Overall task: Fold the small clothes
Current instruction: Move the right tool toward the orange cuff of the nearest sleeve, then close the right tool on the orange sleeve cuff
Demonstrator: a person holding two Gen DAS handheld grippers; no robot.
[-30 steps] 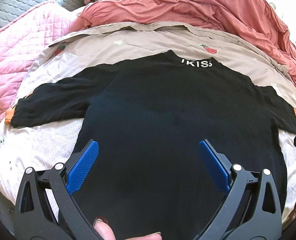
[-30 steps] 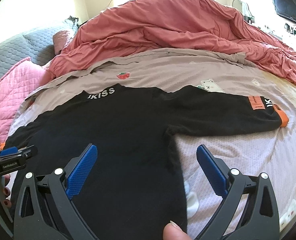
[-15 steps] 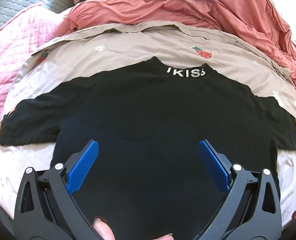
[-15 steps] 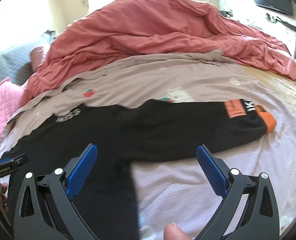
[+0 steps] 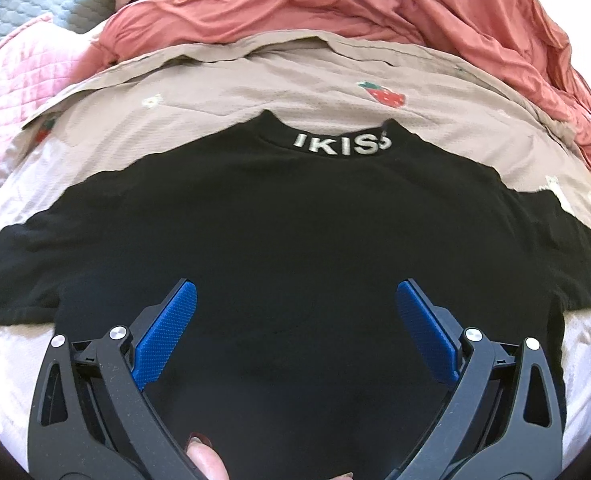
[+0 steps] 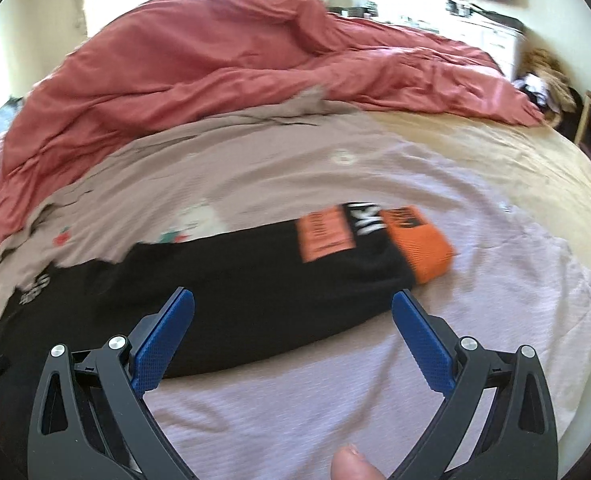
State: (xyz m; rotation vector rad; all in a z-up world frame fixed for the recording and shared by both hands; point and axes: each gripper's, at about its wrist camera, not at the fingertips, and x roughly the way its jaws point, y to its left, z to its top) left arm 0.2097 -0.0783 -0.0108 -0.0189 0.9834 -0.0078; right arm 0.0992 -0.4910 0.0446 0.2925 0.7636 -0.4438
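Note:
A small black long-sleeved top lies flat on the bed, its collar with white letters pointing away from me. My left gripper hovers open over the lower middle of the top, nothing between its blue pads. In the right wrist view the top's right sleeve stretches out to the right and ends in an orange cuff with an orange patch. My right gripper stands open just above that sleeve, holding nothing.
A rumpled red duvet is piled along the far side of the bed. A taupe printed sheet and a pale lilac sheet lie under the top. A pink quilted blanket sits at the left; furniture stands beyond the bed.
The left gripper drifted left and centred on the top's body. The right gripper swung right, from the top's right side out along the sleeve toward the orange cuff. Both stayed open.

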